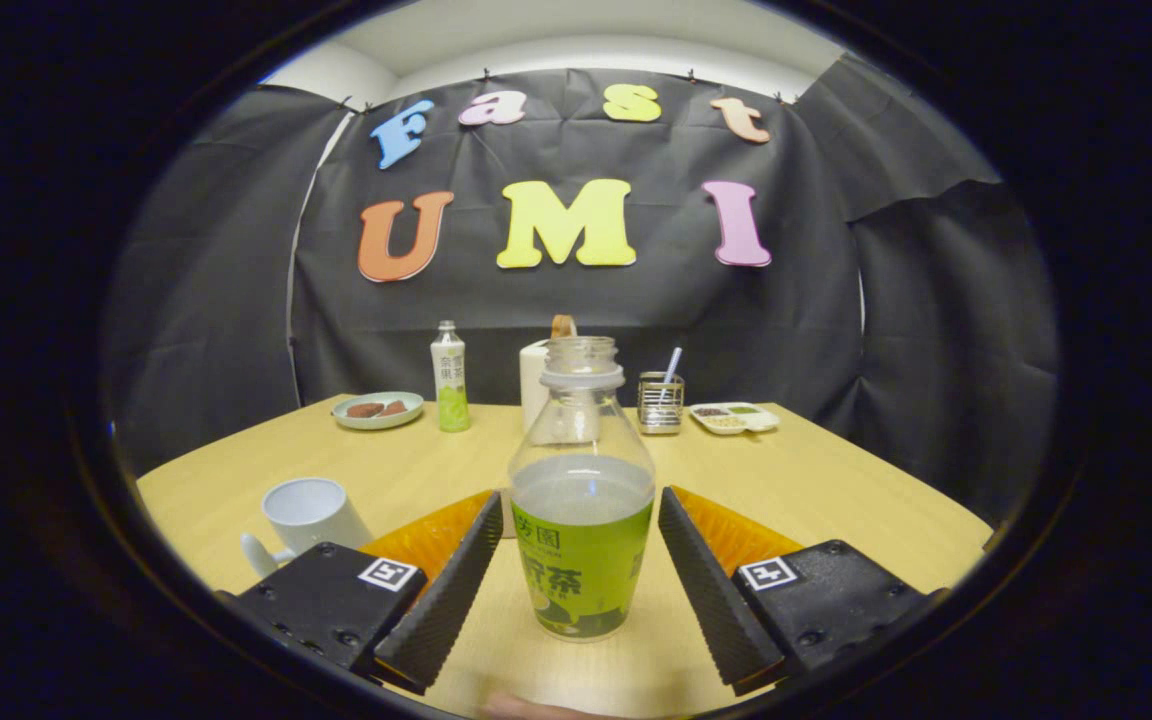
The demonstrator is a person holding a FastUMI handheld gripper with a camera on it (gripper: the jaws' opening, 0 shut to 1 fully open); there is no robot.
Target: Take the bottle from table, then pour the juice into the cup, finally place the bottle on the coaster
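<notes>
An uncapped clear bottle [581, 510] with a green label and pale juice stands upright on the wooden table [816, 480], right between my fingers. My gripper [576, 545] is open, with a narrow gap showing on each side of the bottle, so neither finger presses on it. A white cup [308, 515] with a handle stands on the table just left of the left finger. I cannot make out a coaster.
At the table's far edge stand a capped bottle with a green label [451, 378], a plate with brown food [377, 409], a white container [534, 385], a wire holder with a straw [661, 400] and a small divided tray [734, 416]. Black cloth walls surround the table.
</notes>
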